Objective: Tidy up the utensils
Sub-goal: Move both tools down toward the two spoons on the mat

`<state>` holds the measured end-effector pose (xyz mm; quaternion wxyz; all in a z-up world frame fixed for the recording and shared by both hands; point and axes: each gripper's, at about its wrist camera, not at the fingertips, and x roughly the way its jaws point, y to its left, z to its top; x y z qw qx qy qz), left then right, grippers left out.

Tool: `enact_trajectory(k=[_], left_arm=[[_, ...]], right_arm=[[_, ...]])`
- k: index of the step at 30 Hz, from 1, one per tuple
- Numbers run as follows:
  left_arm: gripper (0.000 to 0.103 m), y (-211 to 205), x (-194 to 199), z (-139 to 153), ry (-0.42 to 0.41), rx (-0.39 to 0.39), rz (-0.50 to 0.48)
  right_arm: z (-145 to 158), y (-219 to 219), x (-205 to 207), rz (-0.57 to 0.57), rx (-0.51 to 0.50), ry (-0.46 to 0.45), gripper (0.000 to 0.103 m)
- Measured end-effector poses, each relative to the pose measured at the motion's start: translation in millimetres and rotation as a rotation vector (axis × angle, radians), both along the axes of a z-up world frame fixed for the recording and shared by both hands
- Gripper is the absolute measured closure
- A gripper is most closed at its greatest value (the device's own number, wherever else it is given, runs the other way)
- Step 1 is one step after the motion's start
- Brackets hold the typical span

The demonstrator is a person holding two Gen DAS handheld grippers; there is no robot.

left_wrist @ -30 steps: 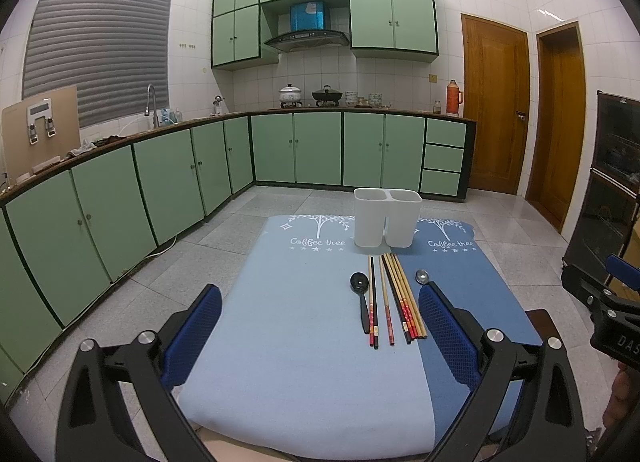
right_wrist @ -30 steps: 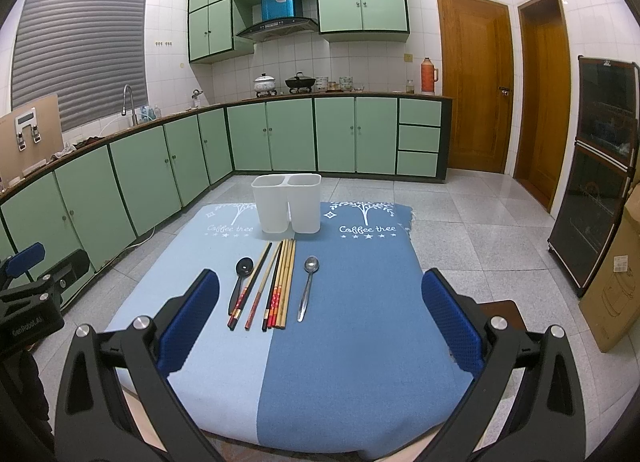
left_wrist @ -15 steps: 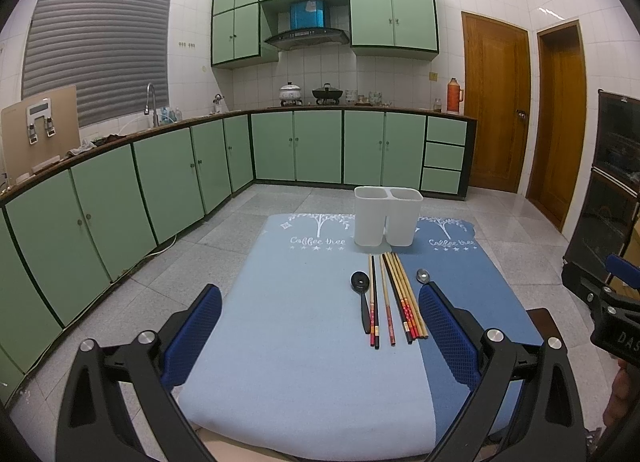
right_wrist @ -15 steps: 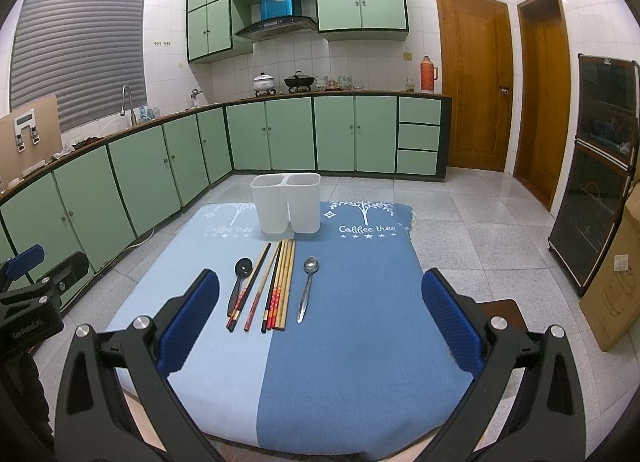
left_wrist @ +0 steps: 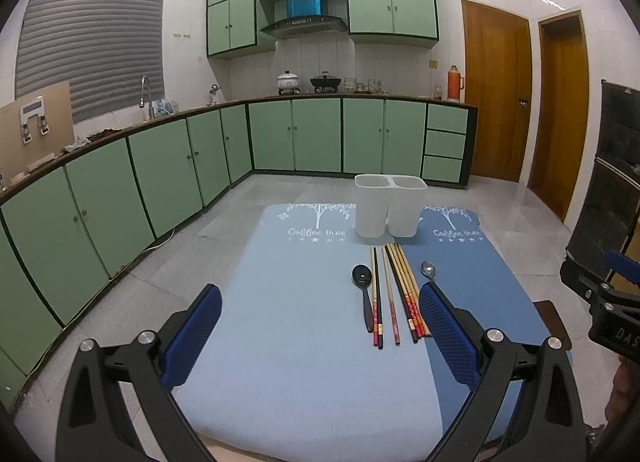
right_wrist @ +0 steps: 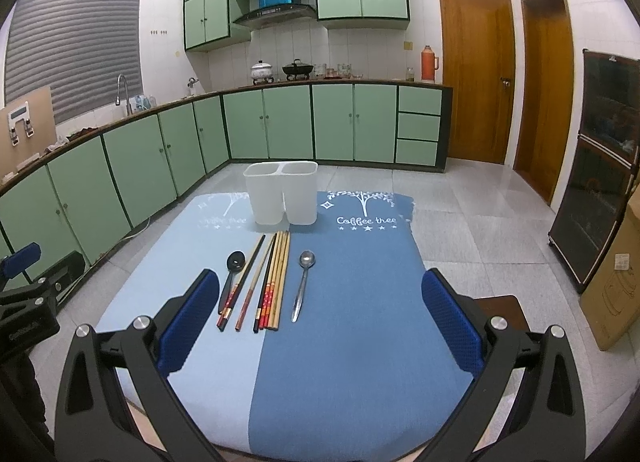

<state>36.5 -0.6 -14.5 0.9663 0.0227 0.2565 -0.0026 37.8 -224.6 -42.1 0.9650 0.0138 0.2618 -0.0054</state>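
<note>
A white two-compartment holder (left_wrist: 389,205) (right_wrist: 282,192) stands upright at the far end of the blue cloth (left_wrist: 304,302) (right_wrist: 352,302). In front of it lie several chopsticks (left_wrist: 396,294) (right_wrist: 272,282) in a row, a black spoon (left_wrist: 363,290) (right_wrist: 232,274) on their left and a metal spoon (left_wrist: 428,270) (right_wrist: 304,282) on their right. My left gripper (left_wrist: 320,338) hangs open over the near part of the cloth, short of the utensils. My right gripper (right_wrist: 320,322) is open too, its left pad beside the black spoon's handle. Both hold nothing.
Green kitchen cabinets (left_wrist: 160,169) run along the left and back. Wooden doors (right_wrist: 476,77) and a dark cabinet (right_wrist: 600,165) stand on the right, with a cardboard box (right_wrist: 616,282) on the floor. The other gripper shows at each view's edge (left_wrist: 604,302) (right_wrist: 28,302).
</note>
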Motion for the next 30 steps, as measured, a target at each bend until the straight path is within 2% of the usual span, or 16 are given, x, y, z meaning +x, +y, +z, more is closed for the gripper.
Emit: enact_trajectory(k=[10, 18, 23, 26, 30], left_arm=[[0.006, -1, 88, -37, 0.116, 0.047, -0.002], [0.006, -7, 173, -84, 0.245, 0.072, 0.000], [0.010, -14, 213, -115, 0.332, 0.064, -0.013], [0.010, -17, 228, -127, 0.364, 0.070, -0.013], [0.010, -14, 242, -141, 0.400, 0.060, -0.007]], right_arm=[[-33, -11, 89, -0.002, -0.001, 0.109, 0.005], [-86, -10, 188, 0.036, 0.059, 0.299, 0.005], [-119, -1, 231, 0.053, 0.036, 0.386, 0.014], [-137, 5, 252, 0.060, 0.030, 0.443, 0.023], [-152, 7, 271, 0.055, 0.028, 0.483, 0.029]])
